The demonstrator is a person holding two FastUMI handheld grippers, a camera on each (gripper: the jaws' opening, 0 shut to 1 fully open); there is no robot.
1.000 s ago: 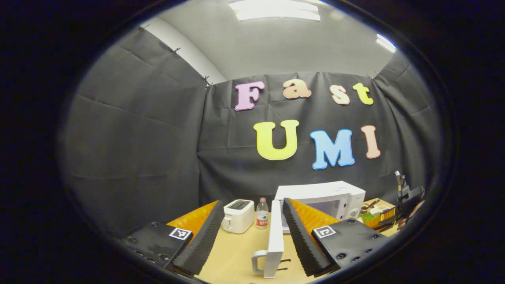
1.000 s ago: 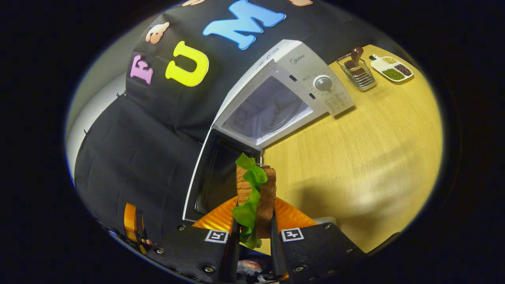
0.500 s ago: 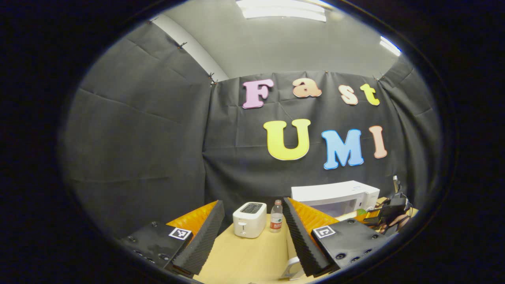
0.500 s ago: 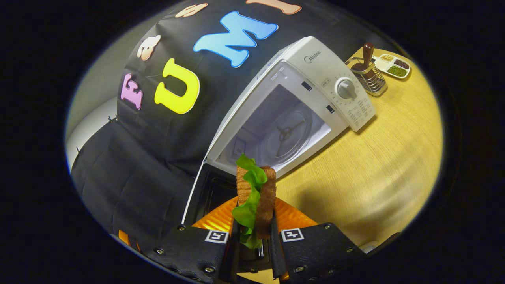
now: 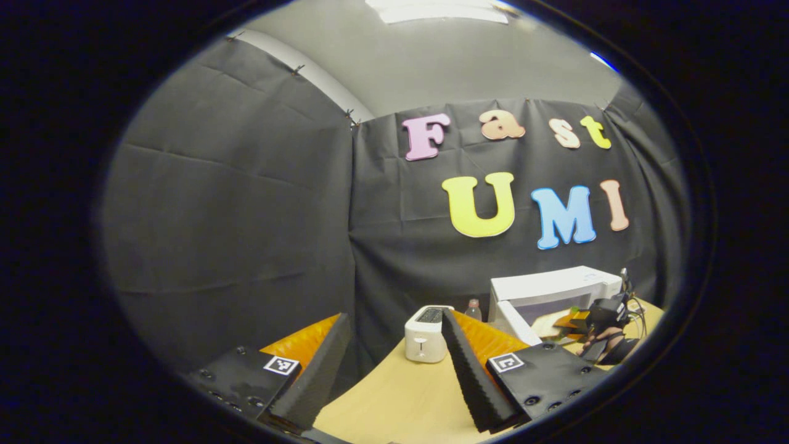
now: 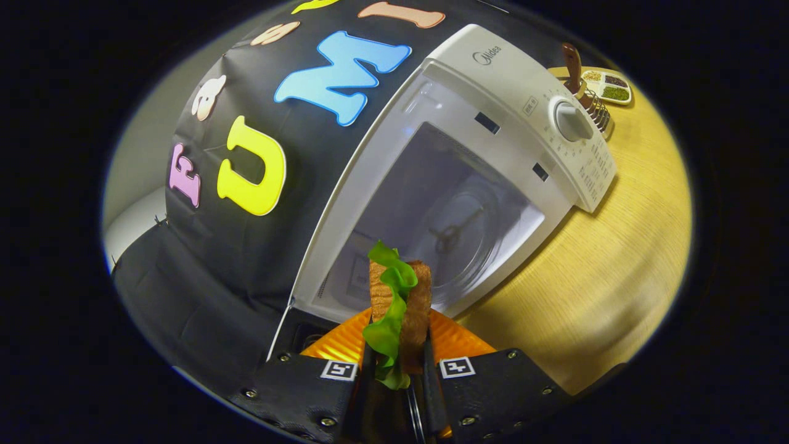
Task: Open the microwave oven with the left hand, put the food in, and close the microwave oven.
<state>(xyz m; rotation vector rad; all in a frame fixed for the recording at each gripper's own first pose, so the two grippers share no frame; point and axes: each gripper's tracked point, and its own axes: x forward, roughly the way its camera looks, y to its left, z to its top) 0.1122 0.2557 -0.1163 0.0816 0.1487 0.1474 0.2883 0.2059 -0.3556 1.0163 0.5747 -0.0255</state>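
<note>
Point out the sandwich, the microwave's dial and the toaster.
sandwich (image 6: 400, 302), right gripper view, its bread side.
microwave's dial (image 6: 571, 121), right gripper view, knob face.
toaster (image 5: 424, 338), left gripper view, front wall.

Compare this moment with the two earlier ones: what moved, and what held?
The right gripper carried the sandwich closer to the open microwave, whose cavity now looms much larger ahead. The left gripper drew away from the door and swung left, so the toaster sits between its fingers. Unchanged: right gripper clamped on the sandwich, left gripper open and empty, door open.

Only readable bit is "Midea" on the microwave (image 6: 493, 86) top front, around 1 o'clock; dial markings probably numbers, too blurry.
</note>
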